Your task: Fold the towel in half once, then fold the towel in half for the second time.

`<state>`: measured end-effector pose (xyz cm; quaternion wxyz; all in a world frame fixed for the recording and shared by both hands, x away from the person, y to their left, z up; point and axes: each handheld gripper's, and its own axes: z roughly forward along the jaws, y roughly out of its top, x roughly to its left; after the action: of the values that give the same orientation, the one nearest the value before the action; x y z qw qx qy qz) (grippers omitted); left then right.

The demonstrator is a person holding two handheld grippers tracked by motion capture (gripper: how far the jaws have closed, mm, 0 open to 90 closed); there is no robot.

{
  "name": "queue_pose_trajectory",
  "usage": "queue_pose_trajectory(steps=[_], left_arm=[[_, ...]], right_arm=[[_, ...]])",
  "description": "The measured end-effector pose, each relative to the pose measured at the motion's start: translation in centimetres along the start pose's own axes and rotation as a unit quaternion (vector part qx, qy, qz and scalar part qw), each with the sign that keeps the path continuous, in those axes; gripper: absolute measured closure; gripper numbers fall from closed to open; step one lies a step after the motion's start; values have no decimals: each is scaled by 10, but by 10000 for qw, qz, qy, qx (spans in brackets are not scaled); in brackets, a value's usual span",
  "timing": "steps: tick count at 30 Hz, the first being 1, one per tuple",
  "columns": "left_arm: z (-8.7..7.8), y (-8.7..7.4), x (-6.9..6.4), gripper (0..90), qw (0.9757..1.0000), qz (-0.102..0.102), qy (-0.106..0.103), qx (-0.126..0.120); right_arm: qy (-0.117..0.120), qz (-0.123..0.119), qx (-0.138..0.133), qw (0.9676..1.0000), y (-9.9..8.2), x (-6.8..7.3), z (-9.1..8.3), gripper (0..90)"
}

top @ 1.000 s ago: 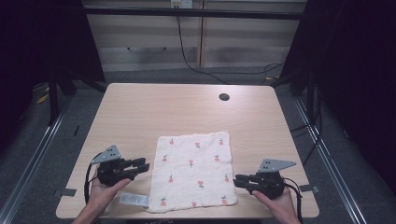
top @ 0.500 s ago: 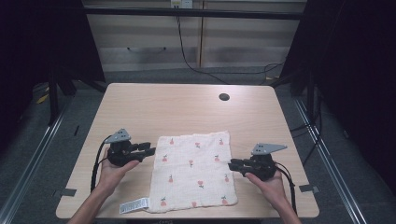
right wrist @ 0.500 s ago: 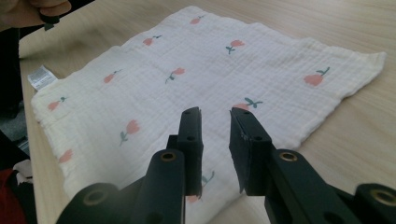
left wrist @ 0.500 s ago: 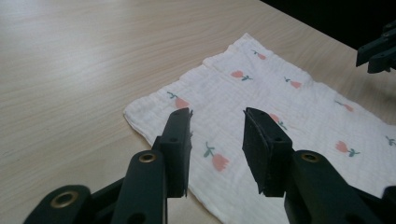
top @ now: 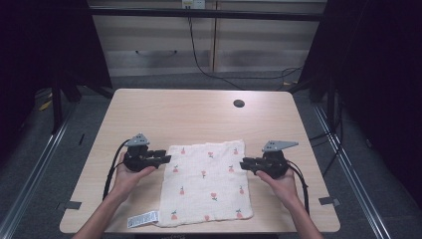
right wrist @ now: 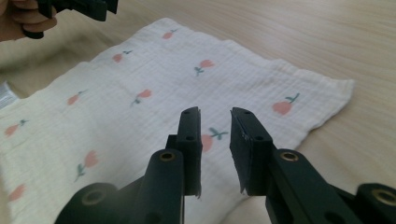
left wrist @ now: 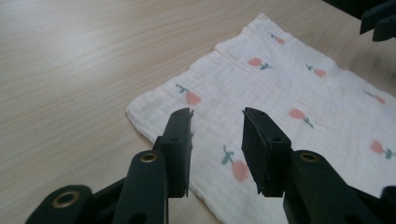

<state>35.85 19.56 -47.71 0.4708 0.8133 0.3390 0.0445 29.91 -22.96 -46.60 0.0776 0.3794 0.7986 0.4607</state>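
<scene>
A white cloth [top: 206, 184] with small red flowers lies flat on the near half of the table [top: 164, 117], and a small white label [top: 143, 219] lies at its near left corner. The left hand-held gripper [top: 165, 159] is at the far left corner of the cloth; its jaws are apart with nothing between them, just above the cloth, and they have just been closing a little. The right hand-held gripper [top: 246, 164] is at the right edge near the far right corner, also with its jaws apart and not pressing on the cloth.
</scene>
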Motion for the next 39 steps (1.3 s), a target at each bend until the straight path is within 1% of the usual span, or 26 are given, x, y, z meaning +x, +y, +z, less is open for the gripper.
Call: queue_pose_trajectory(steps=[2,4,5,6,8,9,11,12,14,15,19,20,23,25,27,29,31,32,34,35,37,39], left_arm=[[10,2,1,640,10000,26,2,96],[19,2,1,639,9998,96,65,151],[24,2,2,640,9997,85,54,223],[26,2,2,637,9997,70,49,242],[30,1,4,637,9995,81,78,294],[32,0,5,637,9993,104,53,354],[34,-3,5,638,9990,122,90,416],[35,-4,6,638,9988,137,71,456],[35,-5,6,638,9988,166,86,456],[35,-5,6,638,9987,174,83,464],[39,-8,5,638,9978,275,120,585],[40,-9,5,637,9979,317,120,557],[40,-9,6,640,9982,276,73,530],[40,-10,6,640,9982,297,75,525],[40,-10,7,648,9982,296,75,522],[40,-10,7,664,9981,294,101,525],[40,-10,7,671,9980,330,142,525],[40,-10,7,675,9979,349,153,524],[40,-10,7,683,9981,338,166,497],[40,-10,9,683,9982,318,148,482],[39,-10,10,689,9982,319,140,485],[40,-11,10,689,9984,311,140,451]], right_arm=[[-37,44,3,10000,3,-8,5,737],[-67,72,38,9999,7,-15,10,733],[-109,51,49,9999,9,-18,12,732],[-152,111,21,9998,12,-23,15,728],[-181,154,-36,9997,15,-28,16,725],[-211,167,-59,9996,16,-31,17,721],[-226,200,-16,9995,17,-36,20,714],[-247,219,-8,9995,18,-38,22,712],[-298,245,38,9993,18,-43,27,711],[-340,273,41,9990,18,-44,29,710],[-356,323,21,9988,21,-50,36,704],[-344,324,29,9989,22,-50,37,702],[-421,280,99,9987,24,-54,41,693],[-508,329,130,9981,26,-59,44,690],[-554,365,107,9977,28,-65,46,686],[-576,427,86,9974,28,-67,47,685],[-609,416,108,9972,28,-68,49,685],[-596,412,132,9973,28,-68,50,685],[-691,366,255,9966,30,-70,53,683],[-707,343,266,9965,30,-72,54,683],[-834,425,346,9950,29,-80,59,682],[-865,463,388,9944,28,-86,62,677]])
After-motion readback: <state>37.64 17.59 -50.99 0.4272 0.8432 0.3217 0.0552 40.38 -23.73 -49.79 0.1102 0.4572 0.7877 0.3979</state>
